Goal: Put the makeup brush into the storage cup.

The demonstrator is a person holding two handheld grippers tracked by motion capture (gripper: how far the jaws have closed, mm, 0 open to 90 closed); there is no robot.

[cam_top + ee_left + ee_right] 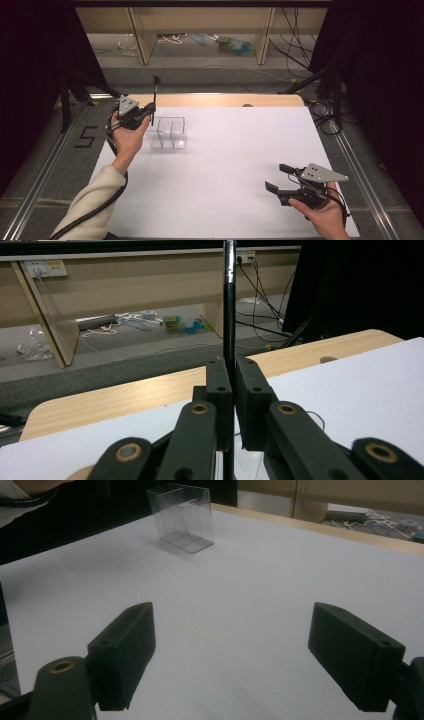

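Observation:
A thin black pen [155,99] stands upright in my left gripper [150,111], which is shut on it at the back left of the table. In the left gripper view the pen [229,315] rises straight up from between the pressed jaws, my left gripper [232,380] clamping its lower part. A clear plastic box with a divider [169,133] sits just right of that gripper, and the pen's lower end hangs by its left wall. My right gripper [280,179] rests near the front right, open and empty, with the clear box [182,517] far ahead of its jaws [230,630].
White paper [225,160] covers most of the wooden table [215,99]. Beyond the far edge are a carpeted floor, wooden shelving legs [142,35] and loose cables. Dark curtains and stands flank both sides.

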